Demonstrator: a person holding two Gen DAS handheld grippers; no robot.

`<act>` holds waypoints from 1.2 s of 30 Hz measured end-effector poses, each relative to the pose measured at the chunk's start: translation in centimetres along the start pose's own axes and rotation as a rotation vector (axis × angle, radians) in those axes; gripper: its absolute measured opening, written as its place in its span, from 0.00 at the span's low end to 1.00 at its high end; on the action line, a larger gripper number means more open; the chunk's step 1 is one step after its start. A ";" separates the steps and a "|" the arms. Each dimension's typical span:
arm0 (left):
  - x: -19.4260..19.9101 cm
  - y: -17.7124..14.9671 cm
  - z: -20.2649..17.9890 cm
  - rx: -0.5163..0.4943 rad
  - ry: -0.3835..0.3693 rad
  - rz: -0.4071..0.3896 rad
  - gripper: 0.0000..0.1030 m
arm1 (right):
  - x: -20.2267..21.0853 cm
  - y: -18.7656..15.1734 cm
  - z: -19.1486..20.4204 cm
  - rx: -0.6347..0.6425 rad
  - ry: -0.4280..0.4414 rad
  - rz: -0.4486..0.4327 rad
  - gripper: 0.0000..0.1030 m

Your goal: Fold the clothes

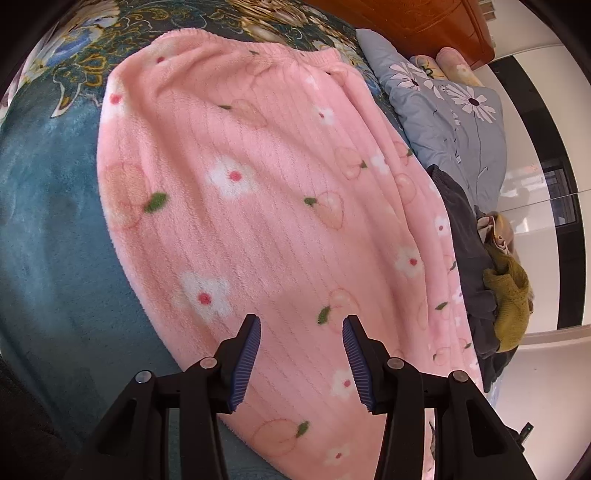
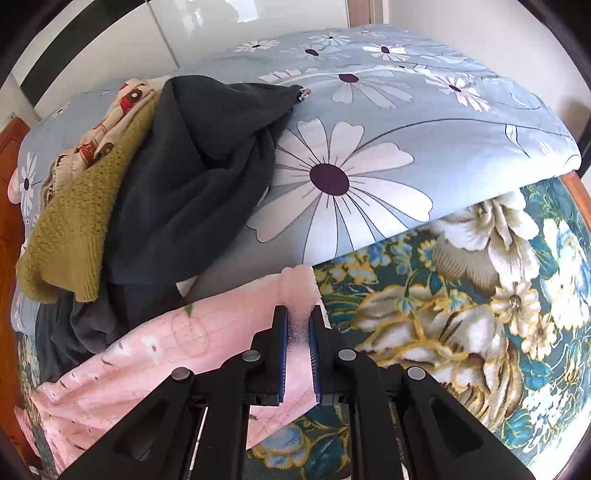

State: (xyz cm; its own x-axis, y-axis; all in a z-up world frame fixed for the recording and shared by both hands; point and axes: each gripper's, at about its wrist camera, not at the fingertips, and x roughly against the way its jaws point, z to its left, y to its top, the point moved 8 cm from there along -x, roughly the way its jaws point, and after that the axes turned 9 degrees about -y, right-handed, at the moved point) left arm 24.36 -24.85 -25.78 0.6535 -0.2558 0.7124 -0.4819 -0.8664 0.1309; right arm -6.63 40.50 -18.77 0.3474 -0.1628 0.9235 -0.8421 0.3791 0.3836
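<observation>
A pink fleece garment (image 1: pixel 240 184) with white flowers and peach prints lies spread flat on the bed's teal floral blanket (image 1: pixel 48 221). My left gripper (image 1: pixel 301 320) hovers over its near part, open, with nothing pinched between its blue pads. In the right wrist view my right gripper (image 2: pixel 298 309) is shut on one ribbed edge of the pink garment (image 2: pixel 147 350). That edge is lifted, and the cloth trails down and to the left from the pads.
A heap of clothes lies beside the pink garment: a dark grey garment (image 2: pixel 192 177), an olive knit (image 2: pixel 74 229) and a cream printed cloth (image 2: pixel 122 107). Behind them is a blue-grey daisy quilt (image 2: pixel 369 129). A wooden headboard (image 1: pixel 406 22) and white wardrobe doors (image 1: pixel 535 184) border the bed.
</observation>
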 end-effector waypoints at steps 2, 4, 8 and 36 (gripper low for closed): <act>-0.2 0.0 -0.2 -0.008 0.002 0.006 0.49 | -0.4 0.1 -0.6 0.010 -0.028 -0.013 0.15; -0.3 -0.2 -0.2 -0.016 0.005 0.011 0.49 | 0.0 0.3 -0.9 0.006 -0.053 -0.031 0.15; -0.6 -0.3 -0.5 -0.028 0.010 0.019 0.49 | 1.4 0.9 -0.3 0.045 -0.063 -0.075 0.31; 3.6 7.0 6.3 0.150 -0.021 -0.235 0.51 | 9.3 -25.3 61.0 1.103 0.583 0.019 0.42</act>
State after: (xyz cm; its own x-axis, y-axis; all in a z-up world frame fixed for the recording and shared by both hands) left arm 27.01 -34.58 -26.62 0.7500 -0.0483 0.6597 -0.2251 -0.9564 0.1859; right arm -7.27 -26.17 -20.22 0.2248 0.3694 0.9017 -0.6474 -0.6350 0.4216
